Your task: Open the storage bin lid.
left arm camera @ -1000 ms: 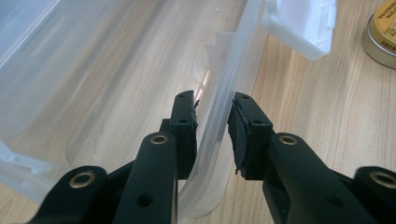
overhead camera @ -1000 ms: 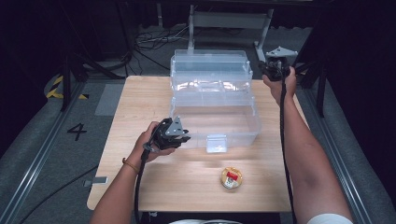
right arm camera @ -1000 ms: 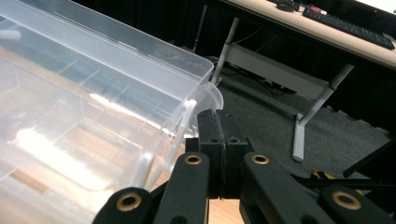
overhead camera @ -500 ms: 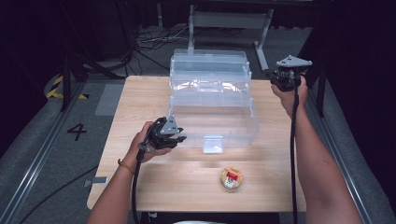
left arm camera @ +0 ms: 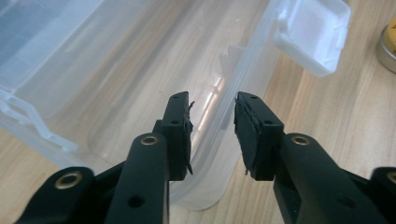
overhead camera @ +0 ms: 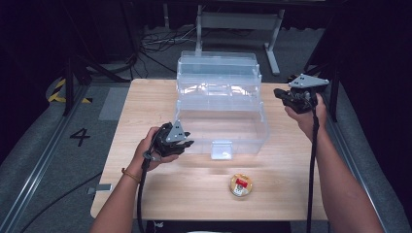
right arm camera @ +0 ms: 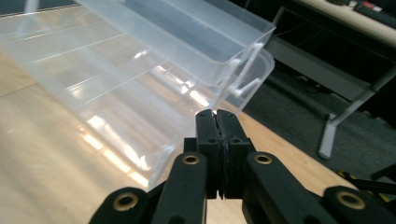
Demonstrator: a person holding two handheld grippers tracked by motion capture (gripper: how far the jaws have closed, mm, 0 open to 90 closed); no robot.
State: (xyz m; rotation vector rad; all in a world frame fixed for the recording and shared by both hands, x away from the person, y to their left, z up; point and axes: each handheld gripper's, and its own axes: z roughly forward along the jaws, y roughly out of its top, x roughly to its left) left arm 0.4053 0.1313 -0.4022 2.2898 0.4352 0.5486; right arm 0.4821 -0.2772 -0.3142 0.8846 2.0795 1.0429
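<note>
A dark workshop floor with cables and a metal stand lies behind a pale wooden table [overhead camera: 145, 102], and nearly everything on that table is one thing: a large clear plastic organiser box [overhead camera: 218, 104], opened up in tiers, its long axis running across the table from left to right. The upper trays step back toward the far edge; the deep lower bin faces the person, with a white latch [overhead camera: 222, 149] hanging at the middle of its front wall. As far as the glare lets me judge, every compartment is empty.

The left gripper [overhead camera: 176, 142] sits at the bin's near left corner. In its own view the jaws stand partly open, holding nothing, with the rounded corner rim [left arm camera: 212, 121] rising right in the gap between them. So the wall to be taken lies straight ahead of the fingers, and only a short push forward and a squeeze would seem to be needed. This hand is the nearer one to the box.

The right gripper [overhead camera: 291, 99] hovers off the box's right end, apart from it, at about the height of the upper trays. Its jaws are pressed together on nothing, pointing toward the tray ends [right arm camera: 243, 60].

Smallest, a round tin [overhead camera: 241, 185] with a red label lies near the table's front edge, well apart from both grippers and outside the box.
</note>
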